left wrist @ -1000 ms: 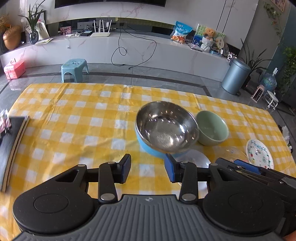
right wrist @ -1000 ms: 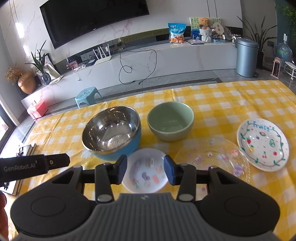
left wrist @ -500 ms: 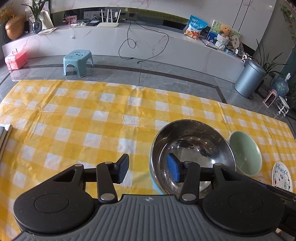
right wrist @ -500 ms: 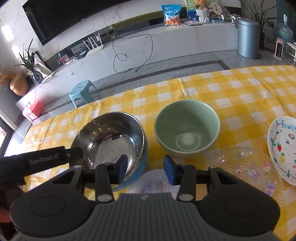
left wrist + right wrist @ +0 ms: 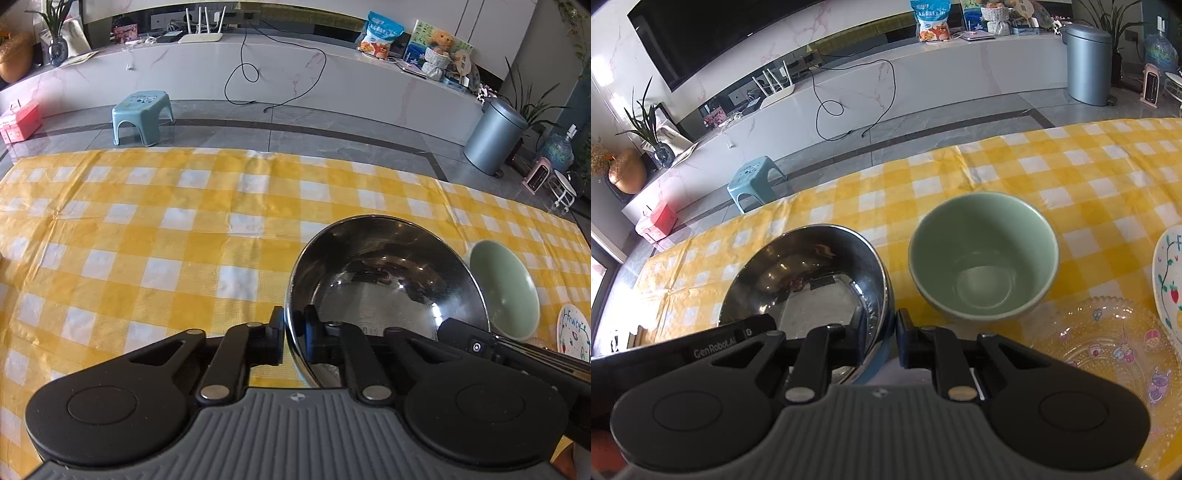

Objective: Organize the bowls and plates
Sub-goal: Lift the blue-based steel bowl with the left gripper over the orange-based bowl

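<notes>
A steel bowl with a blue outside (image 5: 384,280) stands on the yellow checked cloth. My left gripper (image 5: 293,339) is shut on its near left rim, one finger inside and one outside. My right gripper (image 5: 881,341) is shut on the steel bowl's (image 5: 809,284) right rim in the same way. A pale green bowl (image 5: 982,254) stands just right of it and also shows in the left wrist view (image 5: 506,288).
A clear glass plate with cartoon prints (image 5: 1108,347) lies right of my right gripper. A white "Fruity" plate (image 5: 1169,273) lies at the right edge. The cloth (image 5: 147,240) stretches left of the bowls.
Both grippers have moved forward and closed on opposite sides of the steel bowl's rim. The small white plate under the right gripper is now hidden.
</notes>
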### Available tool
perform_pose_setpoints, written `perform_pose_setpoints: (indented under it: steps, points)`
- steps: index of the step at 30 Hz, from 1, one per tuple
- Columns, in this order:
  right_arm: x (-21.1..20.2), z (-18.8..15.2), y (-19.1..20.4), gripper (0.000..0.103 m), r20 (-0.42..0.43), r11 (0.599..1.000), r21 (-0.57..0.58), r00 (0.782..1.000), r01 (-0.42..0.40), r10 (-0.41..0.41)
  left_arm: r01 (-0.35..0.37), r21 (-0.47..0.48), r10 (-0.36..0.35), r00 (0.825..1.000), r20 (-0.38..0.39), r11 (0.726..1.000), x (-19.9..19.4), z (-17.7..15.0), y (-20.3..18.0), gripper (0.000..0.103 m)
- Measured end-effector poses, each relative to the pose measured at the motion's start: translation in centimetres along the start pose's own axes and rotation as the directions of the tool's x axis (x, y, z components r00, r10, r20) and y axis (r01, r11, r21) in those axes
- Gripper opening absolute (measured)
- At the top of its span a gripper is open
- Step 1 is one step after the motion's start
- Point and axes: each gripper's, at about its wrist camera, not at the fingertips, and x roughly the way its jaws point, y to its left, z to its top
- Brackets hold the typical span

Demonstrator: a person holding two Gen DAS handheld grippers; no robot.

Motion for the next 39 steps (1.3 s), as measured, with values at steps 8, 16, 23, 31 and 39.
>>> perform_pose_setpoints:
  steps: [8,16,23,31,39]
  points:
    - [-1.1,-0.2,0.4,0.011,0.011,1.0,-0.002,1.0,-0.001,0.001,-0.007,-0.004,0.007,1.0,0.018,1.0,-1.9,-0.1,-0.1,0.009]
    - [-5.2,-1.5,1.1,0.01,0.021,0.999,-0.004,0.999,-0.038,0.038,-0.019,-0.029,0.02,0.998,0.053,0.999,-6.8,-1.4,0.0,0.009]
    - [-11.4,-4.1,1.6,0.01,0.077,0.995,-0.003,0.992,-0.096,0.096,-0.026,-0.023,0.029,0.989,0.148,0.999,-13.3,-3.7,-0.3,0.009]
    - [-17.8,-8.7,1.9,0.01,0.094,0.988,-0.022,0.983,-0.154,0.155,-0.015,-0.096,0.032,0.985,0.172,0.995,-18.5,-8.6,0.8,0.01]
    - [-20.8,-12.6,0.9,0.009,0.067,0.987,-0.019,0.984,-0.161,0.162,-0.006,-0.14,0.026,0.989,0.147,0.99,-20.1,-13.3,1.0,0.011]
